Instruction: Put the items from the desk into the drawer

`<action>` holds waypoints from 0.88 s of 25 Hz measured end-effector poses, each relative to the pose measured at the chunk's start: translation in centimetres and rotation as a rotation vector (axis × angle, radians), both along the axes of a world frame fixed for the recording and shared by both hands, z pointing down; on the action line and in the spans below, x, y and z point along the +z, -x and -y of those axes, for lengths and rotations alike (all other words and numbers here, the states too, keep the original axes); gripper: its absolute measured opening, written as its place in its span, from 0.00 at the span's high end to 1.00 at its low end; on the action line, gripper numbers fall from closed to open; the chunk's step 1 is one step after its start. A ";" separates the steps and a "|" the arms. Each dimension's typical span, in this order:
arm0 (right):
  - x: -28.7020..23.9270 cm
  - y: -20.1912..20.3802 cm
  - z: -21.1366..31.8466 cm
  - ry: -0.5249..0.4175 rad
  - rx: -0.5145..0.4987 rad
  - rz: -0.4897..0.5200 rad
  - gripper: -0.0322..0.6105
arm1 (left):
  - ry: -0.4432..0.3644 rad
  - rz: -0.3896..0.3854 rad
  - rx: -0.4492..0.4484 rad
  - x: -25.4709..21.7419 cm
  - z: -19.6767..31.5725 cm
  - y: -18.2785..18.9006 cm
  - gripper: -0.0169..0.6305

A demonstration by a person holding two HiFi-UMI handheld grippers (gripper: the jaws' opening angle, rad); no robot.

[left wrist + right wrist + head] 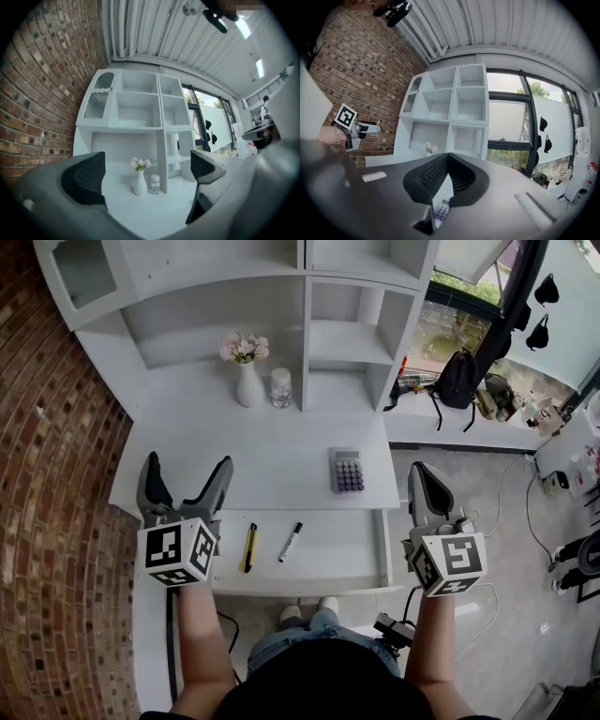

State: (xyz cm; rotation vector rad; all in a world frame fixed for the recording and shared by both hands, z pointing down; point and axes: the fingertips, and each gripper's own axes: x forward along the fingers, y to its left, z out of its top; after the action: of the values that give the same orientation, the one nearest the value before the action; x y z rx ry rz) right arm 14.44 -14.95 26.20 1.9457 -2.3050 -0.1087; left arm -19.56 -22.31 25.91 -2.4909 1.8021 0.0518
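A grey calculator (347,470) lies on the white desk (272,460), at its right front. Below the desk's front edge the drawer (328,554) stands pulled out. Inside it lie a yellow utility knife (248,547) and a black marker (291,542). My left gripper (186,486) hovers over the desk's left front corner, open and empty; in its own view the left gripper (146,172) frames a vase and a jar. My right gripper (427,491) hangs off the desk's right end, shut on nothing. Under the right gripper (447,159) a sliver of the calculator (440,212) shows.
At the back of the desk stand a white vase of pink flowers (246,367) and a glass jar (280,387), against the shelf unit (342,334). A brick wall (47,474) runs along the left. On the right are a backpack (458,378) and floor cables.
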 end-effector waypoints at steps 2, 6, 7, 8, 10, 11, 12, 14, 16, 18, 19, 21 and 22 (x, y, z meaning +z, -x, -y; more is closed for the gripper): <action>-0.9 0.3 -0.3 -0.020 0.011 -0.012 0.94 | -0.050 0.015 0.002 -1.8 -0.3 0.3 0.07; -1.3 0.9 -1.1 -0.029 0.035 -0.022 0.94 | -0.088 0.012 0.019 -3.1 -0.3 0.3 0.07; -1.3 1.0 -1.2 -0.029 0.039 -0.023 0.94 | -0.089 0.004 0.024 -3.3 -0.2 0.3 0.07; -1.3 1.1 -1.4 -0.030 0.043 -0.024 0.94 | -0.086 -0.004 0.032 -3.4 -0.2 0.1 0.07; -1.3 1.0 -1.6 -0.031 0.053 -0.027 0.94 | -0.075 -0.011 0.055 -3.6 0.0 -0.5 0.07; -1.3 0.9 -1.7 -0.032 0.057 -0.026 0.94 | -0.071 -0.009 0.065 -3.7 0.2 -0.8 0.07; -1.4 0.8 -1.7 -0.034 0.059 -0.024 0.94 | -0.067 -0.005 0.073 -3.9 0.4 -1.2 0.07; -1.6 0.4 -1.5 -0.041 0.057 -0.016 0.94 | -0.056 0.006 0.083 -4.3 0.9 -2.3 0.07; -1.8 -0.2 -1.1 -0.047 0.049 -0.012 0.94 | -0.045 0.011 0.093 -4.5 1.2 -3.5 0.07; -1.7 -1.1 -0.7 -0.053 0.041 -0.012 0.94 | -0.039 0.012 0.099 -4.6 1.4 -5.0 0.07; -1.6 -1.6 -0.6 -0.055 0.035 -0.012 0.94 | -0.036 0.013 0.100 -4.5 1.5 -5.8 0.07; -1.2 -3.0 -0.4 -0.052 0.017 -0.013 0.94 | -0.026 0.017 0.098 -4.0 1.6 -7.9 0.07; -0.9 -3.8 -0.4 -0.048 0.007 -0.013 0.94 | -0.019 0.020 0.095 -3.7 1.6 -9.0 0.07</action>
State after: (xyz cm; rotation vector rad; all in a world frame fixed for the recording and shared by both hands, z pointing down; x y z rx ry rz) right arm 18.21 -14.58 25.26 1.9695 -2.3074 -0.1768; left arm -10.56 -23.90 22.21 -2.5531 1.6669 0.0484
